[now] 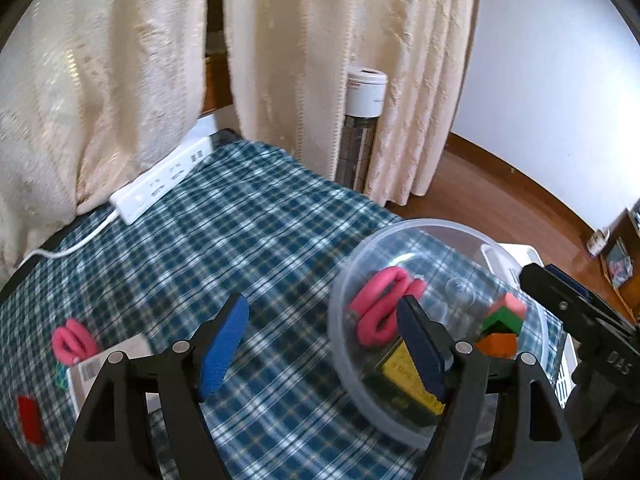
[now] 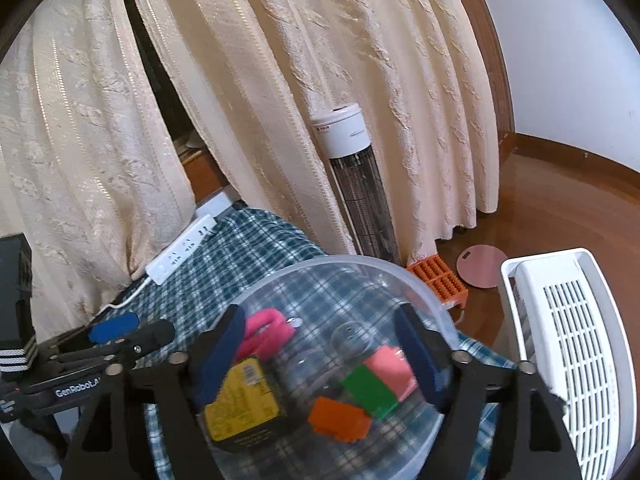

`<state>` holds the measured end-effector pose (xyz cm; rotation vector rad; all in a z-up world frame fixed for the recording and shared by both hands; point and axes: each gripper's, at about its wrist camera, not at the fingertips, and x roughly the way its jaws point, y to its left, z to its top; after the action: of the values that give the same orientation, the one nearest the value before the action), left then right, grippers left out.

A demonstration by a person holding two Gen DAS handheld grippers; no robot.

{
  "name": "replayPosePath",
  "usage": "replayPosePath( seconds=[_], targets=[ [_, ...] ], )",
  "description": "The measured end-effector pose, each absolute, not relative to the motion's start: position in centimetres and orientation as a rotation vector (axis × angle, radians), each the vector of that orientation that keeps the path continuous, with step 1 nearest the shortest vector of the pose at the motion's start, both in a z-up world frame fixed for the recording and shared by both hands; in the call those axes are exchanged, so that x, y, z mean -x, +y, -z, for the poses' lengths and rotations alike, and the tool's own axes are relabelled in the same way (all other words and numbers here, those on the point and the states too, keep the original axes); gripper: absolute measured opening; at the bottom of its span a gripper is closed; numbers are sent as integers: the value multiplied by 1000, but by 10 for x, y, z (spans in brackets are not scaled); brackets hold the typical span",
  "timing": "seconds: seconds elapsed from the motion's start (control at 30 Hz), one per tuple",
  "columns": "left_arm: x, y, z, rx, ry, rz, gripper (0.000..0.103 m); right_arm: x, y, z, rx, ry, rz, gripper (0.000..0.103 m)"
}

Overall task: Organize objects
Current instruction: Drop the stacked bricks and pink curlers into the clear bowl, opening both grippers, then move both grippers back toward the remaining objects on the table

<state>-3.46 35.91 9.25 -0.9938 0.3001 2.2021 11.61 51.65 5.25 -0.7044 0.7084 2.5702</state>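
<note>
Left gripper (image 1: 324, 344) has its jaws spread wide with nothing pinched; one blue pad (image 1: 222, 350) sits over bare checked cloth and the other dark pad overlaps the near wall of the clear plastic bowl (image 1: 400, 236), though I can't tell if it actually touches. Right gripper (image 2: 324, 352) is spread wide too, both pads standing in front of the bowl (image 2: 340, 264) on either side, and I can't see them pressing on it, so it looks let go. The bowl sits on the blue-green plaid tablecloth (image 1: 248, 216) near the table's right edge, and it's already got stuff in it: a pink foam loop (image 1: 380, 308), a yellow-labelled dark block (image 2: 240, 400), a green block (image 2: 370, 394), an orange block (image 2: 340, 420) and a pink block (image 2: 390, 366), all piled close together on the bottom. Still out on the cloth over at the left: a second pink loop (image 1: 72, 342), touching or just beside a white box with a barcode (image 1: 116, 364), and a red piece (image 1: 30, 420) near the lower corner. Further back there's a white power strip (image 1: 164, 180) along the table's far edge, right against the cream curtains (image 1: 288, 60). Off the table, a tall tower heater (image 2: 356, 184) stands by the curtain, an orange ridged thing (image 2: 438, 278) and a round pinkish disc (image 2: 482, 266) lie on the wood floor, and a white vented appliance (image 2: 572, 344) is just beside the table on the right.
</note>
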Motion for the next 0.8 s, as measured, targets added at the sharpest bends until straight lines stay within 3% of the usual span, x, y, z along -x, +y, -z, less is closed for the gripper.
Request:
replayPosePath(
  seconds=[0.8],
  targets=[
    [49,224,-87,1074,167,-2385,78,-85,423,-61,808,638,-2726,85]
  ],
)
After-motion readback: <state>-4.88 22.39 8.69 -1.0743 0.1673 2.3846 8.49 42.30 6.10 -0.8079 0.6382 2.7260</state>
